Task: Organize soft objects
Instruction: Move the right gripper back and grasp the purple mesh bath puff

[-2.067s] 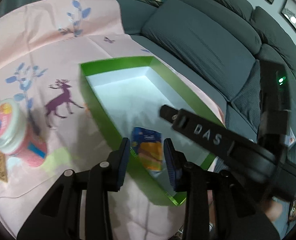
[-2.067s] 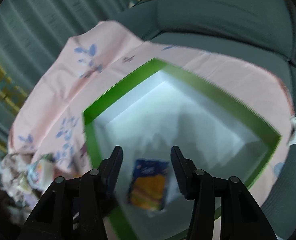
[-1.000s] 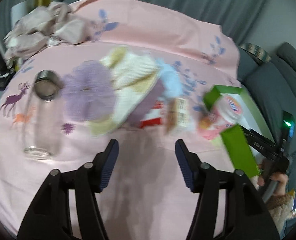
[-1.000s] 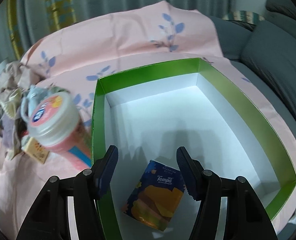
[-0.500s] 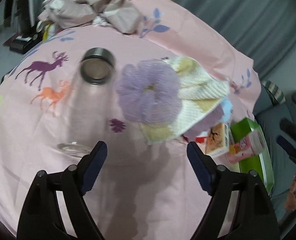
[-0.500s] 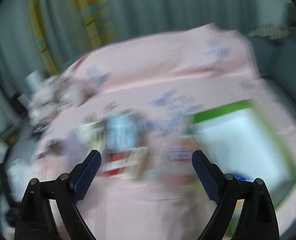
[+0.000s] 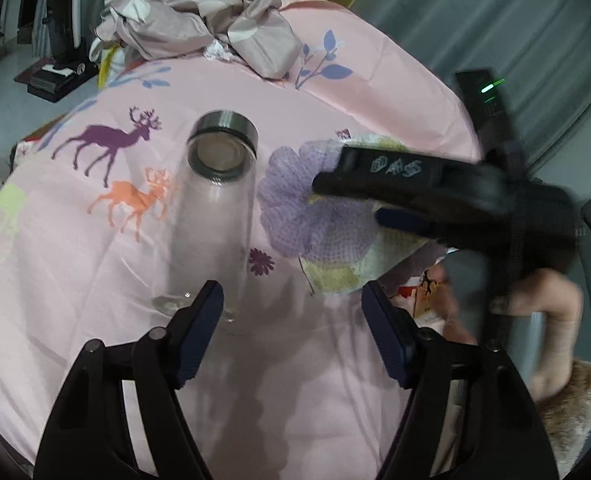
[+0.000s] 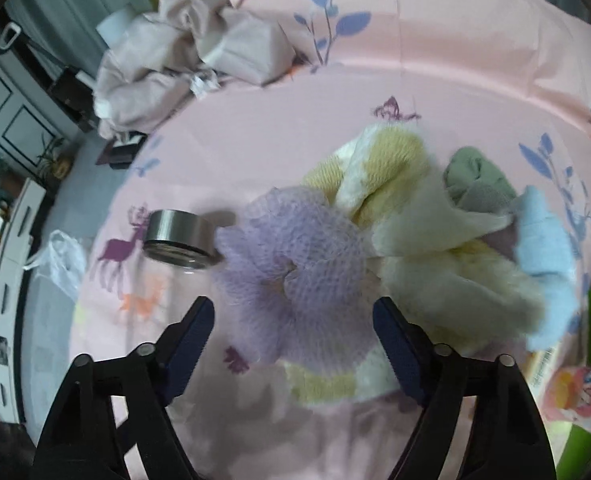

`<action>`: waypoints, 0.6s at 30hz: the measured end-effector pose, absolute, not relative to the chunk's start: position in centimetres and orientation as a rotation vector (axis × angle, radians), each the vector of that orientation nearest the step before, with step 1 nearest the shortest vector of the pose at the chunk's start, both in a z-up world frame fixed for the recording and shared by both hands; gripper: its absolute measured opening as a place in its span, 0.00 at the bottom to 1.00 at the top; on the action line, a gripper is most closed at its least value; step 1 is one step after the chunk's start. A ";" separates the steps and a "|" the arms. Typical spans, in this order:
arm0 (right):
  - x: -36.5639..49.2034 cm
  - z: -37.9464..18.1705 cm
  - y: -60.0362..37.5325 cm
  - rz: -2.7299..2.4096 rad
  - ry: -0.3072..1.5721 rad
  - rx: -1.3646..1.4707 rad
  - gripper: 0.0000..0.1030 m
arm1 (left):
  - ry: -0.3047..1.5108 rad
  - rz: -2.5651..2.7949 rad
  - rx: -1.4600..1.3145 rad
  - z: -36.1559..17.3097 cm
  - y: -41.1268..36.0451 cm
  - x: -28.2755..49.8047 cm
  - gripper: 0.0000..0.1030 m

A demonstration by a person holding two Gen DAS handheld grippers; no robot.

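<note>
Purple mesh pouf [image 8: 295, 280] lies atop the towel pile [image 8: 423, 280] on the pink cloth — right gripper [image 8: 293, 334] poised over it, jaws closing, nothing pinched; left gripper [image 7: 291, 312] likewise empty, closing.

A cloth [image 7: 95, 264] covers the table. A glass bottle [image 7: 215, 208] stands on it, left of a mesh sponge [image 8: 295, 276]. The sponge lies on a towel [image 8: 423, 264]. A rolled sock [image 8: 475, 184] and a small cloth [image 8: 543, 252] lie right of the towel. A bundle of fabric [image 8: 187, 40] lies behind, at the far edge.
</note>
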State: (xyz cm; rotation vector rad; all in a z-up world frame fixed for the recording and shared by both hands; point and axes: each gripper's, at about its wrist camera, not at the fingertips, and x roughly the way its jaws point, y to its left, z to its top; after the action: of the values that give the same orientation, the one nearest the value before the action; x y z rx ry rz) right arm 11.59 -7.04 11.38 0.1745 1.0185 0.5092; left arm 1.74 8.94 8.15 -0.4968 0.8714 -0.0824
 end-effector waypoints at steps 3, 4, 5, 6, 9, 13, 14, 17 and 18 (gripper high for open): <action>12.3 9.8 -6.8 0.483 1.034 0.192 0.65 | 0.875 -0.077 -0.503 8.1 9.2 1.8 0.68; 12.3 9.7 -7.0 0.485 1.035 0.192 0.58 | 0.875 -0.076 -0.502 8.1 9.2 1.7 0.68; 12.4 9.4 -6.9 0.490 1.036 0.185 0.44 | 0.872 -0.077 -0.499 8.2 9.2 1.6 0.68; 12.3 9.2 -6.9 0.486 1.032 0.182 0.31 | 0.867 -0.078 -0.496 8.4 9.2 1.6 0.68; 11.6 9.4 -7.6 0.481 1.013 0.211 0.09 | 0.857 -0.083 -0.490 8.7 9.0 1.3 0.68; 8.5 11.5 -10.2 0.536 0.926 0.261 0.09 | 0.854 -0.082 -0.475 8.8 8.6 1.0 0.68; 8.0 11.8 -10.8 0.546 0.916 0.272 0.09 | 0.853 -0.082 -0.469 8.9 8.5 1.0 0.68; 4.8 12.9 -14.3 0.584 0.890 0.327 0.09 | 0.850 -0.079 -0.452 8.9 8.1 0.8 0.68; 3.9 13.0 -15.3 0.585 0.897 0.334 0.09 | 0.851 -0.080 -0.445 8.9 7.9 0.7 0.68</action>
State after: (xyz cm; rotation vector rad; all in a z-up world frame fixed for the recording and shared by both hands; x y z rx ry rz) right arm 3.87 -15.26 12.97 0.3341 0.8971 0.5854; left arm 0.71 7.92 8.92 -0.4454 0.8509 -0.0798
